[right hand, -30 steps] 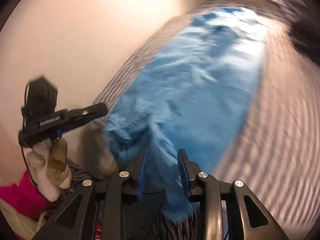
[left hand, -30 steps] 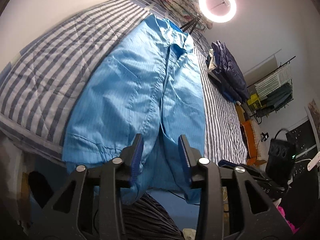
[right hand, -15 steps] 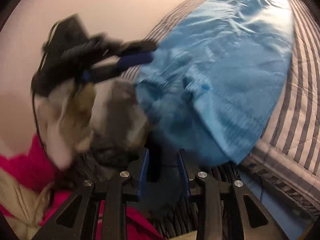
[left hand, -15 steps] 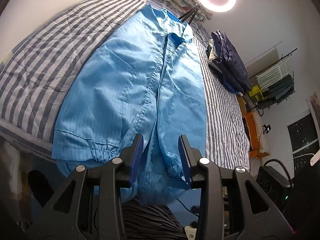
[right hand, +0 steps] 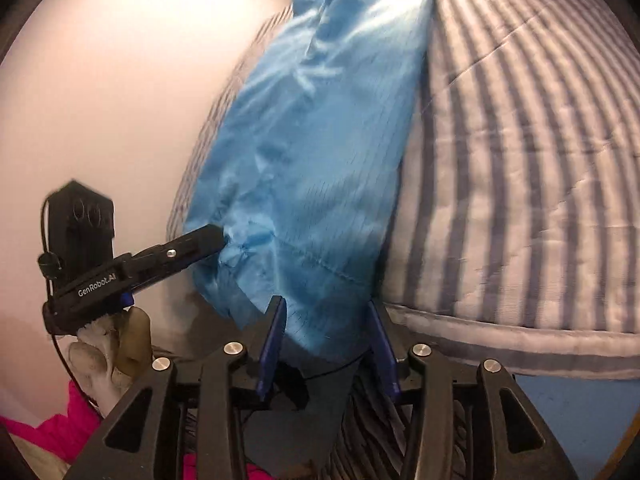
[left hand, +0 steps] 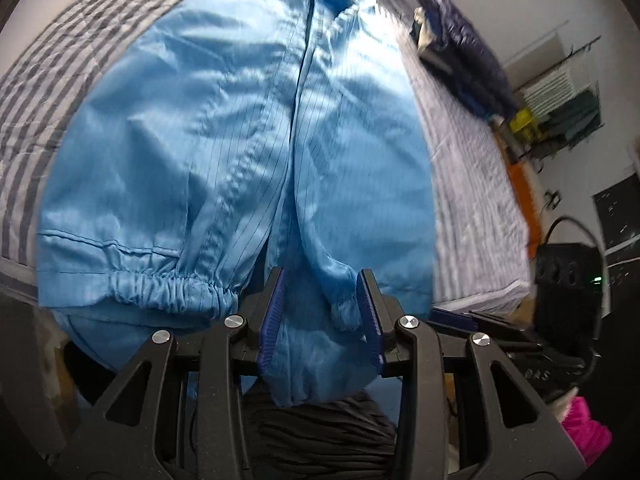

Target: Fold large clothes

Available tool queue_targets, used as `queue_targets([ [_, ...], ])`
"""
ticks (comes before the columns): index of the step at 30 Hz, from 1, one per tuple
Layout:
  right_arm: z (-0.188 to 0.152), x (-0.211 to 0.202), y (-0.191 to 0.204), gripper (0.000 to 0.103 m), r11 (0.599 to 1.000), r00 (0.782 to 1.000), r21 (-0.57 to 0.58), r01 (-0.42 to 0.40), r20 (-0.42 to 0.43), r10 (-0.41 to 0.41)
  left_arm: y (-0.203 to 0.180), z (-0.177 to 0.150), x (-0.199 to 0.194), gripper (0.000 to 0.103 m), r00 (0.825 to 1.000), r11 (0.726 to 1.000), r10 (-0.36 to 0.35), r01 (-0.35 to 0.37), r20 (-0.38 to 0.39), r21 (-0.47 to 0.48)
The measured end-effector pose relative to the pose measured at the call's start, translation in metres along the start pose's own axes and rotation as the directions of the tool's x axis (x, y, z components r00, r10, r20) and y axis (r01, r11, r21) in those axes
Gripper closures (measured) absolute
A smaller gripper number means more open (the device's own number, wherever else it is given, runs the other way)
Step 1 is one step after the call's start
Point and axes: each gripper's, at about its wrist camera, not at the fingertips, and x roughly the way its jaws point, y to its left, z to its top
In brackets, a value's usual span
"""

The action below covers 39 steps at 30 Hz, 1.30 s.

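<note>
A large light-blue garment lies spread lengthwise on the striped bed cover, and its gathered hem hangs over the near edge. My left gripper is open and straddles a hanging cuff without pressing it. In the right wrist view the left gripper pokes into the garment's near left corner, with a gloved hand holding it. My right gripper is at the near right part of the hem. Its jaws are opening, with the fabric edge loose between them.
A dark blue jacket lies on the bed's right side. Beyond the bed stand a black box with a cable and a rack of clothes. Dark striped cloth and pink fabric lie below the grippers. A pale wall borders the bed.
Both grippers have come down and closer to the garment's near hem. The cuff now sits between the left jaws. The right jaws have widened a little around the hem edge.
</note>
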Motion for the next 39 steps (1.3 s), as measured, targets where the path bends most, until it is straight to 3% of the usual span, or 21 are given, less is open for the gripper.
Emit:
queue_targets([
  [2, 0.000, 0.003, 0.002, 0.079, 1.000, 1.000, -0.018, 0.012, -0.008, -0.012, -0.001, -0.004, 0.006, 0.083, 1.000, 1.000, 0.001, -0.001, -0.007, 0.010],
  [3, 0.000, 0.002, 0.001, 0.089, 1.000, 1.000, -0.017, 0.006, -0.007, -0.006, -0.003, -0.006, 0.009, 0.096, 1.000, 1.000, -0.004, 0.004, -0.018, 0.016],
  [6, -0.002, -0.010, -0.007, 0.101, 1.000, 1.000, -0.001, -0.020, 0.005, 0.020, -0.016, -0.015, 0.015, 0.096, 0.999, 0.998, -0.026, 0.028, -0.031, 0.048],
  [11, -0.007, -0.038, -0.011, 0.100, 0.999, 0.999, -0.043, -0.006, 0.032, 0.008, -0.030, -0.023, 0.012, 0.096, 1.000, 0.996, -0.017, 0.018, -0.015, 0.088],
  [13, -0.005, -0.039, -0.014, 0.090, 0.999, 1.000, -0.038, -0.006, 0.024, 0.007, -0.027, -0.021, 0.012, 0.096, 1.000, 0.997, -0.018, 0.020, -0.017, 0.080],
  [14, -0.005, -0.044, -0.018, 0.069, 0.999, 0.999, -0.030, -0.012, 0.030, 0.013, -0.026, -0.019, 0.011, 0.096, 1.000, 0.997, -0.014, 0.016, -0.016, 0.073],
  [15, -0.006, -0.050, -0.023, 0.057, 1.000, 0.999, -0.015, -0.018, 0.047, 0.018, -0.025, -0.019, 0.010, 0.096, 1.000, 0.998, 0.001, 0.000, -0.013, 0.064],
  [16, -0.004, -0.051, -0.026, 0.057, 0.999, 0.998, 0.002, -0.039, 0.058, 0.039, -0.024, -0.018, 0.009, 0.094, 1.000, 0.999, 0.007, -0.006, -0.006, 0.053],
  [19, 0.001, -0.043, -0.027, 0.060, 0.999, 0.998, 0.003, -0.040, 0.055, 0.040, -0.020, -0.014, 0.010, 0.089, 1.000, 0.999, 0.011, -0.011, 0.002, 0.041],
  [20, 0.002, -0.036, -0.025, 0.074, 1.000, 0.999, -0.006, -0.022, 0.046, 0.023, -0.020, -0.013, 0.013, 0.089, 1.000, 0.999, 0.012, -0.012, 0.000, 0.041],
  [21, 0.003, -0.032, -0.021, 0.096, 1.000, 0.999, -0.012, -0.010, 0.036, 0.011, -0.020, -0.013, 0.016, 0.089, 1.000, 0.999, 0.005, -0.005, -0.006, 0.044],
  [22, 0.002, -0.028, -0.019, 0.100, 1.000, 1.000, -0.023, 0.020, 0.020, -0.020, -0.021, -0.013, 0.020, 0.089, 1.000, 0.999, 0.002, -0.001, -0.020, 0.048],
  [26, -0.004, -0.043, -0.021, 0.103, 0.993, 0.994, -0.058, 0.106, 0.024, -0.105, -0.035, -0.023, 0.033, 0.089, 0.999, 0.995, -0.003, 0.008, -0.049, 0.102],
  [32, -0.010, -0.038, -0.024, 0.103, 0.996, 0.996, -0.036, 0.084, 0.015, -0.084, -0.037, -0.021, 0.011, 0.089, 0.999, 0.993, -0.014, 0.018, -0.033, 0.119],
  [35, -0.010, -0.045, -0.014, 0.095, 0.997, 0.999, -0.068, 0.034, 0.021, -0.033, -0.027, -0.016, -0.031, 0.073, 0.999, 0.991, -0.026, 0.020, 0.043, 0.129],
  [36, -0.010, -0.050, -0.011, 0.084, 0.997, 0.999, -0.076, 0.025, 0.033, -0.023, -0.022, -0.014, -0.042, 0.055, 0.997, 0.992, -0.019, 0.009, 0.072, 0.128],
  [37, -0.010, -0.054, -0.009, 0.076, 0.996, 0.998, -0.081, 0.021, 0.054, -0.016, -0.011, -0.010, -0.061, 0.043, 0.992, 0.993, 0.006, -0.021, 0.128, 0.119],
  [38, -0.010, -0.062, -0.011, 0.068, 0.996, 0.996, -0.082, 0.032, 0.084, -0.025, -0.001, -0.007, -0.073, 0.042, 0.985, 0.993, 0.031, -0.049, 0.167, 0.106],
  [39, -0.010, -0.066, -0.013, 0.067, 0.996, 0.995, -0.077, 0.036, 0.095, -0.029, 0.013, -0.002, -0.083, 0.042, 0.978, 0.993, 0.068, -0.085, 0.196, 0.081],
])
